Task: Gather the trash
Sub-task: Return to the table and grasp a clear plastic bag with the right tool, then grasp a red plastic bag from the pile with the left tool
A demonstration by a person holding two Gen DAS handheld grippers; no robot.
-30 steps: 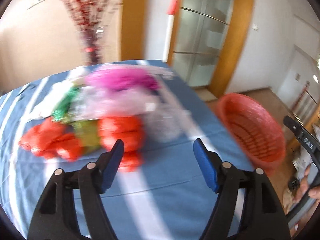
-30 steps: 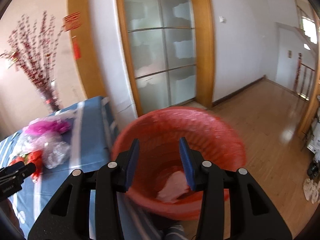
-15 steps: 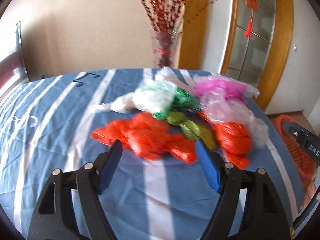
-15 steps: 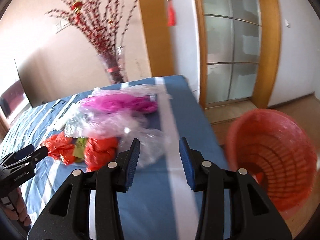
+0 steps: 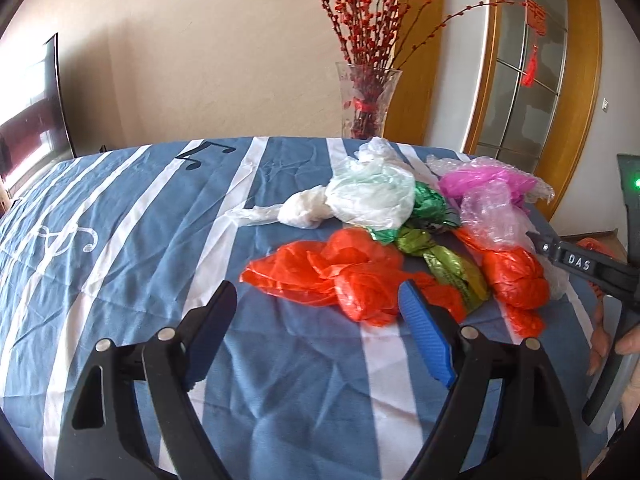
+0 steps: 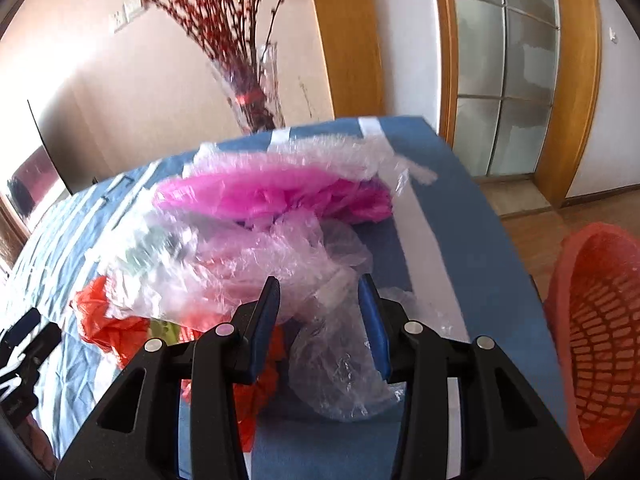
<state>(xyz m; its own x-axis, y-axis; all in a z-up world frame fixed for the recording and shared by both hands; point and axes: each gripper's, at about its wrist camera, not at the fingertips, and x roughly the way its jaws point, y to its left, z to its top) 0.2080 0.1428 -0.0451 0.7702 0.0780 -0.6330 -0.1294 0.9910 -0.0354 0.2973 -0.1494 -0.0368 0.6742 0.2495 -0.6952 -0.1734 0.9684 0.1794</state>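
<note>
A heap of crumpled plastic bags lies on the blue striped tablecloth (image 5: 120, 240). It has red bags (image 5: 344, 272), a white bag (image 5: 368, 196), green wrappers (image 5: 430, 204), a pink bag (image 5: 484, 180) and clear film (image 6: 280, 264). My left gripper (image 5: 316, 320) is open and empty, just short of the red bags. My right gripper (image 6: 318, 312) is open, its jaws on either side of the clear film, above the red bags (image 6: 116, 328). It also shows in the left wrist view (image 5: 576, 262). The pink bag (image 6: 272, 192) lies beyond.
A red plastic basket (image 6: 596, 328) stands on the wooden floor off the table's right edge. A glass vase with red branches (image 5: 368, 96) stands at the table's far edge. A dark screen (image 5: 32, 112) is at the left.
Both grippers swung left from the basket to the bag heap. The right gripper came in close over the clear film. The left gripper moved nearer the red bags.
</note>
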